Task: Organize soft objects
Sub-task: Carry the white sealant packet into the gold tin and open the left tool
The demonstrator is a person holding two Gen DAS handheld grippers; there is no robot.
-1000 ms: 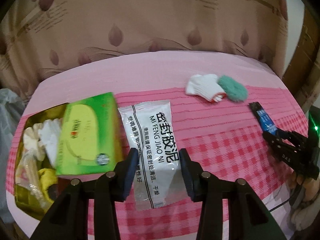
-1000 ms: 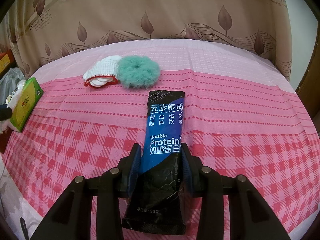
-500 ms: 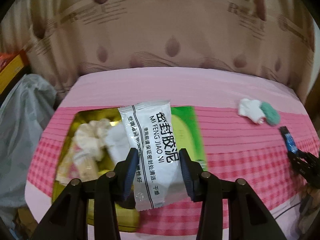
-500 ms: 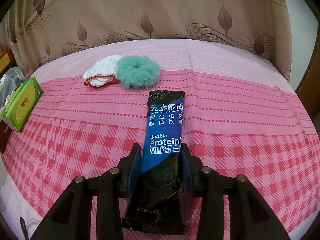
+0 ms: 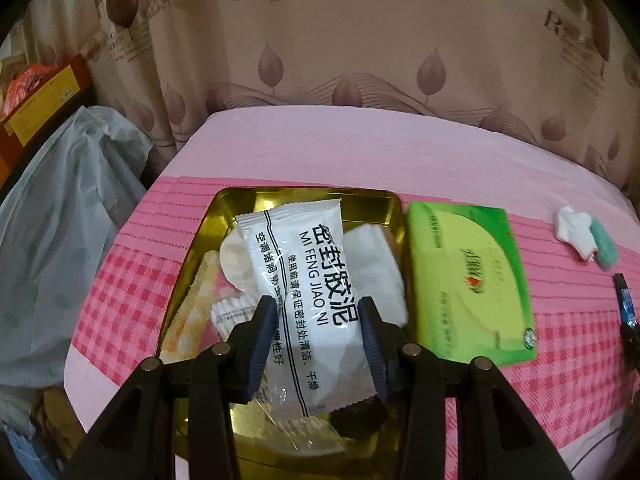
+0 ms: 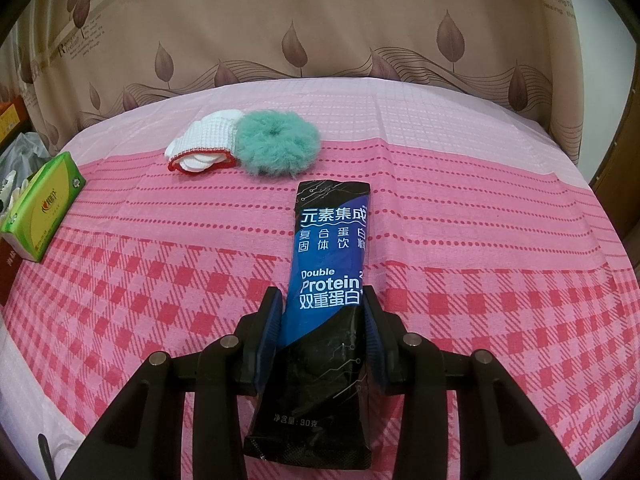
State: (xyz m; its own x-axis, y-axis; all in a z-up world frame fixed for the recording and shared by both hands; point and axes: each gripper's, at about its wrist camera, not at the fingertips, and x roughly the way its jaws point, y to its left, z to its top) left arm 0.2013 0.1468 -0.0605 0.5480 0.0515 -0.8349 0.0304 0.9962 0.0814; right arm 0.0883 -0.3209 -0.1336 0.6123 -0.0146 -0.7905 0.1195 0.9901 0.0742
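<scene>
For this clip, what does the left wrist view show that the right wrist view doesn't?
Only the left wrist view: the left tool holding a white sachet above a gold tin of soft items, and a grey plastic bag.

Only the right wrist view: the right tool gripping a blue protein sachet over the pink cloth.

Both: the green tissue pack, the white glove and the teal scrunchie.

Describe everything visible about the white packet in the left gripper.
The white packet is a glossy, crinkled plastic pouch with crimped ends, black Chinese print, "MI FENG JIAO NI" and a double black stripe along its length. The left gripper pinches its lower half between blue pads, printed face up, pointing away, over the gold tin of soft items.
</scene>
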